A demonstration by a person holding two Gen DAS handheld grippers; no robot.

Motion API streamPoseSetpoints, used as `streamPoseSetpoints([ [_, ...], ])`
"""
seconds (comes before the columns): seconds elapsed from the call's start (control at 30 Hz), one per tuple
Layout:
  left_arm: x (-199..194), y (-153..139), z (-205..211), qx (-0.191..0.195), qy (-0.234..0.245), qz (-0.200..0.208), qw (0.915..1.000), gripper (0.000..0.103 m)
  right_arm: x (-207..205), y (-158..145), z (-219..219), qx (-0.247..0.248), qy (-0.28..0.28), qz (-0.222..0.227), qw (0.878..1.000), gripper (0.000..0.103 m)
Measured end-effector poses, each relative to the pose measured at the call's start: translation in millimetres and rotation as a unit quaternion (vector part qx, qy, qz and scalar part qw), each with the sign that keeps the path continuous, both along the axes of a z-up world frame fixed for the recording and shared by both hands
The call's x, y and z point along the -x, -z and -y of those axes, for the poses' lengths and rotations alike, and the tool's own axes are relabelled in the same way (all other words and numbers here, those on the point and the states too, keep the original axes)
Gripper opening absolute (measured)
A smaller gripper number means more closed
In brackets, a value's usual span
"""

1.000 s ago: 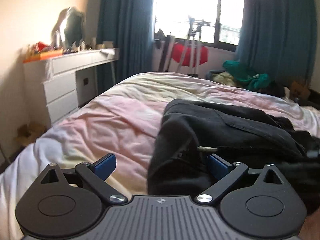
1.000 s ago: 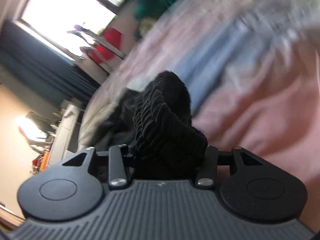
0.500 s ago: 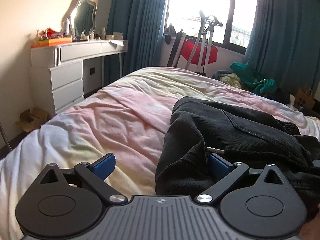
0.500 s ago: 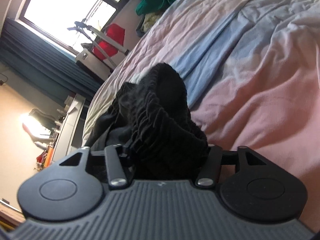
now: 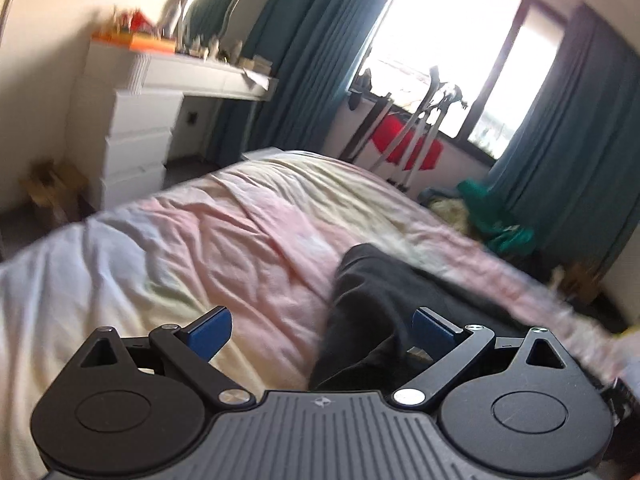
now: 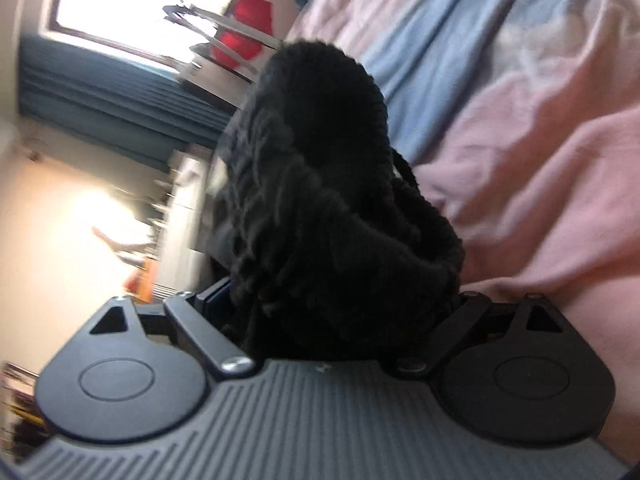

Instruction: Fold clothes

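Observation:
A black garment [image 5: 384, 292] lies crumpled on the pink, yellow and white duvet [image 5: 224, 240]. My left gripper [image 5: 320, 320] is open, its blue pads [image 5: 210, 330] wide apart. The garment's near edge lies between them by the right pad, which does not press on it. In the right wrist view, a bunched black ribbed hem of the garment [image 6: 320, 160] stands between the jaws of my right gripper [image 6: 336, 296]. Those jaws are opening and the cloth sits loose between them. Its right finger is hidden behind the cloth. The duvet [image 6: 540, 140] is pink and blue on that side.
A white dresser [image 5: 136, 132] with a mirror [image 5: 208, 4] stands left of the bed. Teal curtains [image 5: 312, 60] frame the window beyond. A tripod [image 5: 424, 120] stands there in front of something red [image 5: 404, 148]. A heap of green clothes [image 5: 500, 224] lies right of the bed's far end. A cardboard box [image 5: 52, 188] sits on the floor.
My right jaws have spread wide from a tight grip on the ribbed cloth. My left gripper stayed open, rolled and drew up and back from the garment.

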State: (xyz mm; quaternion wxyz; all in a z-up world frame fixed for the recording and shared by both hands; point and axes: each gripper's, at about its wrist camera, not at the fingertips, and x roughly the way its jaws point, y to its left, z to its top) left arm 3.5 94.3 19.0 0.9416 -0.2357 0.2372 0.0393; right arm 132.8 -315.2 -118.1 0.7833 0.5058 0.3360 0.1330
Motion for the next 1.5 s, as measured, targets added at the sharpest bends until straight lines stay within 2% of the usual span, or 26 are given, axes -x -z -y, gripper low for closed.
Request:
streamPoseSetpoints([
  [0.07, -7.4, 0.3, -10.9, 0.047, 0.031, -0.003, 0.9984, 0.099, 7.6, -8.5, -0.2, -0.028, 0.002, 0.031, 0.999, 0.095],
  [0.1, -15.4, 3.4, -14.7, 0.068, 0.045, -0.011, 0.9966, 0.099, 9.0, -11.5, -2.8, -0.025, 0.0, 0.04, 0.999, 0.094],
  [0.17, -35.0, 11.9, -21.3, 0.101, 0.066, -0.036, 0.992, 0.099, 7.0, -14.4, -10.4, 0.005, -0.009, 0.039, 0.999, 0.094],
  [0.23, -57.1, 23.1, -25.7, 0.122, 0.08, -0.07, 0.9868, 0.099, 1.6, -10.0, -18.8, 0.053, -0.02, 0.012, 0.998, 0.093],
  [0.33, -83.7, 42.6, -29.0, 0.147, 0.093, -0.115, 0.978, 0.099, -3.3, 1.7, -28.5, 0.099, -0.027, -0.023, 0.994, 0.084],
  [0.37, -87.9, 49.7, -29.7, 0.165, 0.103, -0.125, 0.973, 0.099, -2.2, -0.3, -29.9, 0.104, -0.025, -0.018, 0.994, 0.083],
  [0.43, -92.1, 61.2, -29.5, 0.197, 0.122, -0.136, 0.9631, 0.099, 0.5, -7.3, -33.7, 0.118, -0.024, -0.008, 0.993, 0.072],
  [0.6, -86.9, 57.1, -6.3, 0.159, 0.186, -0.132, 0.9606, 0.096, 4.0, -23.6, -45.2, 0.153, -0.018, 0.02, 0.988, 0.055],
  [0.63, -85.1, 55.7, -3.1, 0.145, 0.189, -0.129, 0.9626, 0.095, 4.1, -26.7, -47.4, 0.157, -0.016, 0.024, 0.987, 0.052],
  [0.77, -79.6, 56.9, -10.3, 0.163, 0.187, -0.124, 0.9608, 0.084, 9.8, -36.8, -61.1, 0.168, -0.01, 0.032, 0.985, 0.045],
  [0.83, -75.3, 53.1, -11.8, 0.16, 0.187, -0.118, 0.9621, 0.078, 14.1, -41.0, -64.0, 0.173, -0.009, 0.038, 0.984, 0.042],
  [1.0, -55.2, 41.8, -14.2, 0.16, 0.195, -0.099, 0.9626, 0.061, 40.6, -53.7, -71.6, 0.186, 0.005, 0.049, 0.981, 0.04],
  [1.23, -13.3, 2.8, -2.0, 0.169, 0.207, -0.087, 0.9596, 0.055, 81.3, -77.9, -67.4, 0.185, 0.023, 0.042, 0.982, 0.038],
  [1.37, -4.5, -29.1, 35.1, 0.146, 0.229, -0.082, 0.9589, 0.055, 100.7, -99.8, -40.5, 0.193, 0.033, 0.04, 0.98, 0.037],
  [1.5, -25.6, -51.6, 105.4, 0.139, 0.259, -0.092, 0.9515, 0.055, 107.4, -125.6, 7.2, 0.212, 0.057, 0.038, 0.975, 0.036],
])
